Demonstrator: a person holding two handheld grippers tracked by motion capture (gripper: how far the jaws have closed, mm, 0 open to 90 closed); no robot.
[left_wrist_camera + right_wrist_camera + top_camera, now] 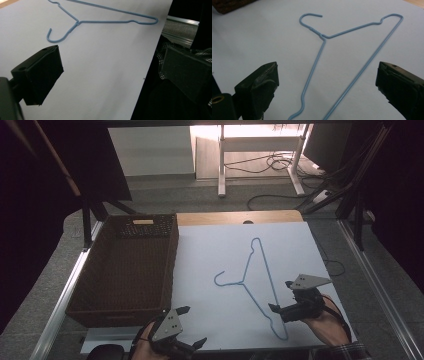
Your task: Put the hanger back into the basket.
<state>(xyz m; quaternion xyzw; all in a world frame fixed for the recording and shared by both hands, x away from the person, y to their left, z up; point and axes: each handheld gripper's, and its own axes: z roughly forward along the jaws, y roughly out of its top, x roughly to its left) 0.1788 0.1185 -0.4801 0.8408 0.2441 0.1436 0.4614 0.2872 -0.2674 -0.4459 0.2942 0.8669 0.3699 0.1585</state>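
A blue wire hanger (256, 287) lies flat on the white table top (220, 255), its hook pointing left toward the basket. The right gripper (281, 296) stands open just right of the hanger's lower end, nothing between its jaws. In the right gripper view the hanger (342, 62) stretches away between the two spread jaws. My left gripper (192, 325) is open at the table's front edge, left of the hanger and apart from it. The left gripper view has the hanger (100, 18) farther off, beyond its spread jaws.
A dark brown woven basket (102, 307) sits along the table's left side. Beyond the table's far edge are a bare wooden strip (240, 217), a white desk frame (260, 150) and cables (280, 165) on the floor. Metal rails (380, 290) flank the table.
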